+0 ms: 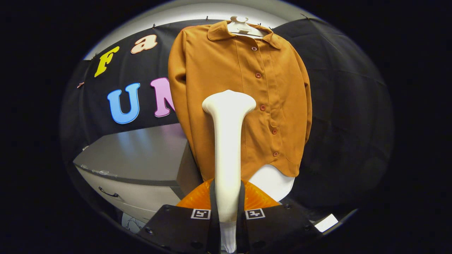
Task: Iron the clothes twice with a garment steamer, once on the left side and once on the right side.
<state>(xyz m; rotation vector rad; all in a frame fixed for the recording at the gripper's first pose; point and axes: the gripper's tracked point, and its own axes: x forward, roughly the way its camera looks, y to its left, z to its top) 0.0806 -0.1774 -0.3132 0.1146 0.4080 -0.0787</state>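
The garment steamer (227,148), a white wand with a slim handle that flares into a wide flat head, stands upright between the fingers of the gripper (227,215). Both fingers press on the lower handle, one on each side, so the gripper is clamped on the steamer. The head rises well ahead of the fingers and sits in front of the lower middle of the shirt, just left of the button row; whether the head touches the cloth or stands a little off it cannot be told from this angle.

The shirt (226,70) is a mustard-brown, long-sleeved, button-front garment with a collar. It hangs on a white hanger (243,28) against the black cloth wall of the booth, buttoned closed, with a line of reddish buttons (258,75) running down its front. One sleeve hangs down each side. The hem curves up at the lower right, and a white rounded shape (275,181) shows just under it.

Behind the handle, close to the fingers, lies an orange translucent ribbed piece (256,197), seemingly part of the gripper rig.

To the left of the shirt and lower stands a grey cabinet (141,155) with a flat top and a pale drawer front carrying a dark handle (107,193). A white slip (326,223) lies low on the right, beyond the gripper's body.
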